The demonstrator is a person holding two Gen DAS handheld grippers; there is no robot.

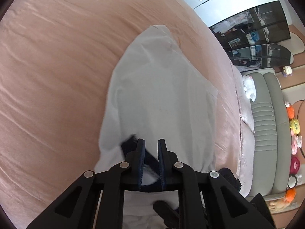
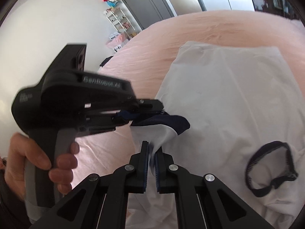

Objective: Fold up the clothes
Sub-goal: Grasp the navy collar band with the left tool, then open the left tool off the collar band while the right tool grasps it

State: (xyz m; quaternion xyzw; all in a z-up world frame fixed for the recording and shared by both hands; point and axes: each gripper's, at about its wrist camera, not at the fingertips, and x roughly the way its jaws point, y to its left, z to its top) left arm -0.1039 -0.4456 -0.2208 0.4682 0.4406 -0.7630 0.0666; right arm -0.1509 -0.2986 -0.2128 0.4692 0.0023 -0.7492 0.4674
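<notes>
White T-shirt [image 2: 228, 99] with dark navy trim lies spread on the pink bed [image 2: 156, 43], and both claws have hold of it at its near edge. In the right wrist view the right claw [image 2: 152, 148], at 6 o'clock, is clamped on a fold of the white cloth, which rises out between its pads. Just beyond it, toward 9 o'clock, the left claw [image 2: 141, 112] comes in sideways, closed on the navy-trimmed edge of the same shirt; a hand [image 2: 38, 160] grips its handle at 8 o'clock. The navy-edged neck opening [image 2: 270, 169] sits at 4 o'clock. In the left wrist view the left claw [image 1: 151, 147] pinches white cloth and navy trim, and the shirt stretches away toward 12 o'clock across the bed. Farther off, at 3 o'clock, stand a grey padded headboard [image 1: 266, 126], a row of plush toys [image 1: 294, 133] and dark glass cabinets [image 1: 257, 32].
</notes>
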